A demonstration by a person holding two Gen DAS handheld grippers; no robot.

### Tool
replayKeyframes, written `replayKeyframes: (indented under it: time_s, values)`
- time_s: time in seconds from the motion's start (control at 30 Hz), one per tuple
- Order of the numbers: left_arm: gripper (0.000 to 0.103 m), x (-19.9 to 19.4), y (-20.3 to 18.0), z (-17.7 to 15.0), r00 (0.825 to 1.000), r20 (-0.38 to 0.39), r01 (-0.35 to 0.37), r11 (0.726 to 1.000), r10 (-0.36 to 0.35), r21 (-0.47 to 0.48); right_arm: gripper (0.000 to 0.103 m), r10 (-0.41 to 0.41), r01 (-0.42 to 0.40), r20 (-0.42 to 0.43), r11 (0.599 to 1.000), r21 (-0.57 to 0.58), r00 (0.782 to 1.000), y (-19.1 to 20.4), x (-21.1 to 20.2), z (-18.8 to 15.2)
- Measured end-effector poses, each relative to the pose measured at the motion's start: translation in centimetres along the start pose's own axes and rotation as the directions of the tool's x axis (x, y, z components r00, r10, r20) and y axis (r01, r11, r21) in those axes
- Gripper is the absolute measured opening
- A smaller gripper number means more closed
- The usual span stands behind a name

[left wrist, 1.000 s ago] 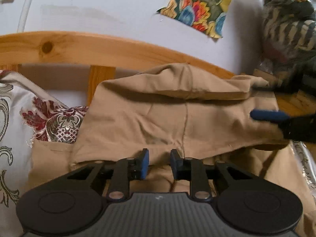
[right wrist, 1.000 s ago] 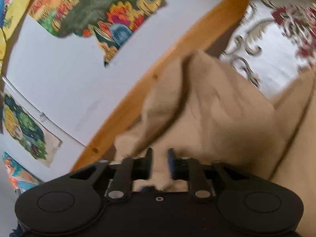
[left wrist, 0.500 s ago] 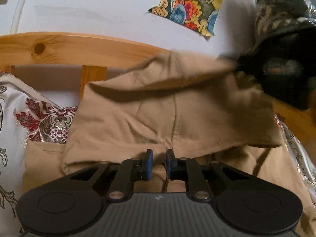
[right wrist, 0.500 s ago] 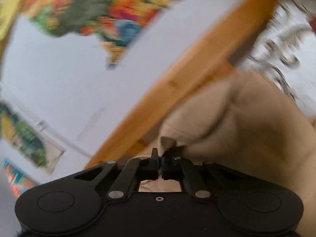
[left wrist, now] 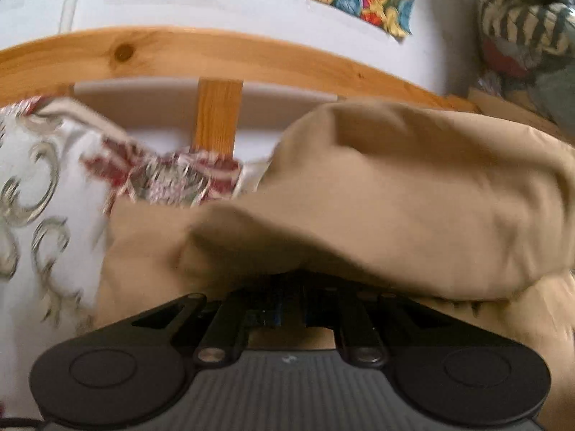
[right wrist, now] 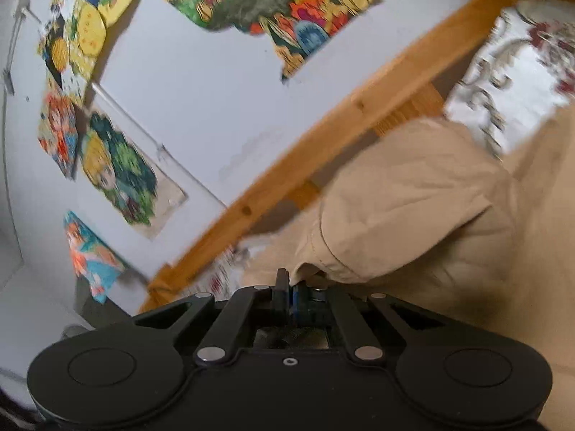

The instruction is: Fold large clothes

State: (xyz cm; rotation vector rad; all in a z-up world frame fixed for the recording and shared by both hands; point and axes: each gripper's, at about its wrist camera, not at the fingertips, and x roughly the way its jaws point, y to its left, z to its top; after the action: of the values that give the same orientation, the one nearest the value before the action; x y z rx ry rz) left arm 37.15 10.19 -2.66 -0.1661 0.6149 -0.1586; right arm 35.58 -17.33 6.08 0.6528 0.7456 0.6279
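Observation:
A large tan garment (left wrist: 395, 197) lies bunched on the bed, folded over itself. In the left wrist view its raised fold hangs over my left gripper (left wrist: 285, 309) and hides the fingertips. The jaws stand close together with the cloth pinched between them. In the right wrist view my right gripper (right wrist: 291, 287) is shut on a stitched hem corner of the same garment (right wrist: 413, 197). From there the cloth runs up and to the right. Both views are blurred by motion.
A wooden headboard (left wrist: 215, 50) crosses behind the garment, also seen in the right wrist view (right wrist: 359, 107). A white bedcover with red and grey patterns (left wrist: 43, 186) lies at the left. Colourful posters (right wrist: 273, 3) hang on the wall. Striped cloth in plastic (left wrist: 521, 28) sits at the far right.
The right gripper closed on the hem corner and swung along the headboard. The left jaws narrowed, and the tan fold now drapes over them. The right gripper has left the left wrist view.

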Motion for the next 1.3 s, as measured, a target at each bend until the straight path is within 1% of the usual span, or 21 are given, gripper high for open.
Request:
replayKeyframes:
  time_s: [0.1, 0.17, 0.27, 0.3, 0.33, 0.37, 0.5, 0.57, 0.63, 0.7, 0.73, 0.77, 0.83, 0.9, 0.97, 1.0, 1.03, 1.07, 1.17, 1.23, 1.3]
  values:
    - [0.014, -2.5, 0.9, -1.7, 0.998, -0.056, 0.013, 0.999, -0.01, 0.048, 0.0, -0.041, 0.038, -0.063, 0.998, -0.057, 0.997, -0.9, -1.0, -2.8]
    - [0.019, -4.0, 1.4, -2.9, 0.996, -0.088, 0.032, 0.997, -0.026, 0.069, 0.0, -0.089, 0.082, -0.089, 0.993, -0.085, 0.992, -2.0, -1.5, -4.9]
    - [0.031, -5.8, 1.6, -4.5, 0.992, -0.104, 0.075, 0.992, -0.064, 0.098, 0.002, -0.208, 0.196, -0.134, 0.976, -0.097, 0.969, -3.6, -1.4, -7.7]
    - [0.033, -6.2, 1.5, -4.8, 0.992, -0.104, 0.084, 0.991, -0.072, 0.108, 0.008, -0.245, 0.23, -0.156, 0.968, -0.103, 0.957, -4.0, -1.3, -8.5]
    - [0.038, -6.6, 1.4, -4.9, 0.991, -0.104, 0.094, 0.99, -0.082, 0.11, 0.013, -0.274, 0.258, -0.177, 0.96, -0.106, 0.945, -4.3, -1.4, -9.0]
    - [0.04, -6.9, 1.4, -4.9, 0.99, -0.106, 0.107, 0.989, -0.096, 0.105, 0.014, -0.291, 0.274, -0.192, 0.955, -0.112, 0.937, -4.5, -1.7, -9.4]
    - [0.04, -7.3, 1.7, -4.3, 0.983, -0.112, 0.15, 0.987, -0.143, 0.052, 0.02, -0.354, 0.322, -0.191, 0.93, -0.178, 0.915, -4.5, -4.4, -8.7]
    - [0.04, -7.4, 1.9, -4.0, 0.983, -0.104, 0.155, 0.988, -0.152, 0.019, 0.021, -0.387, 0.35, -0.165, 0.911, -0.216, 0.907, -4.5, -6.5, -7.1]
    - [0.041, -7.4, 2.0, -3.5, 0.982, -0.096, 0.161, 0.987, -0.161, -0.008, 0.026, -0.409, 0.38, -0.096, 0.897, -0.227, 0.908, -4.6, -8.2, -4.9]
    - [0.045, -7.7, 2.2, -3.0, 0.984, -0.072, 0.162, 0.986, -0.165, -0.045, 0.028, -0.426, 0.413, -0.022, 0.888, -0.203, 0.904, -5.3, -8.9, -2.8]
    - [0.051, -7.9, 2.4, -2.7, 0.985, -0.056, 0.159, 0.985, -0.163, -0.066, 0.028, -0.434, 0.43, 0.018, 0.884, -0.183, 0.901, -5.6, -8.9, -1.8]
    - [0.056, -8.2, 2.6, -2.4, 0.987, -0.037, 0.154, 0.984, -0.158, -0.087, 0.028, -0.429, 0.433, 0.061, 0.886, -0.164, 0.901, -5.9, -8.7, -0.7]
    - [0.056, -8.8, 2.7, -1.8, 0.989, -0.019, 0.144, 0.983, -0.147, -0.111, 0.028, -0.413, 0.429, 0.122, 0.889, -0.161, 0.902, -5.7, -7.8, 0.7]
    - [0.06, -9.5, 2.4, -1.2, 0.989, 0.017, 0.146, 0.984, -0.145, -0.101, 0.028, -0.363, 0.389, 0.155, 0.897, -0.208, 0.919, -4.6, -6.2, 1.4]
    - [0.069, -9.8, 1.6, -0.5, 0.989, 0.057, 0.14, 0.986, -0.136, -0.092, 0.028, -0.316, 0.353, 0.166, 0.884, -0.306, 0.934, -3.1, -4.3, 1.0]
    - [0.071, -9.5, 1.1, -0.1, 0.987, 0.066, 0.15, 0.984, -0.145, -0.093, 0.028, -0.305, 0.348, 0.17, 0.863, -0.367, 0.937, -2.4, -3.2, 0.6]
    - [0.071, -9.1, 0.5, 0.2, 0.987, 0.059, 0.154, 0.983, -0.149, -0.096, 0.028, -0.312, 0.358, 0.175, 0.826, -0.436, 0.934, -1.7, -2.1, -0.2]
    - [0.071, -8.4, -0.4, 0.6, 0.989, 0.045, 0.142, 0.986, -0.138, -0.085, 0.028, -0.336, 0.385, 0.19, 0.768, -0.512, 0.922, -1.1, -0.9, -1.1]
    - [0.07, -5.4, -3.0, 1.2, 0.999, -0.049, 0.012, 1.0, -0.012, -0.007, 0.028, -0.43, 0.458, 0.235, 0.546, -0.702, 0.872, -0.6, 2.8, -4.3]
    - [0.07, -3.3, -3.7, 0.9, 0.992, -0.116, -0.043, 0.999, 0.044, 0.017, 0.028, -0.479, 0.478, 0.251, 0.442, -0.759, 0.841, -1.3, 4.6, -6.1]
    - [0.069, -1.4, -3.7, 0.3, 0.979, -0.183, -0.082, 0.996, 0.084, 0.016, 0.028, -0.494, 0.493, 0.27, 0.405, -0.77, 0.827, -2.1, 5.2, -7.3]
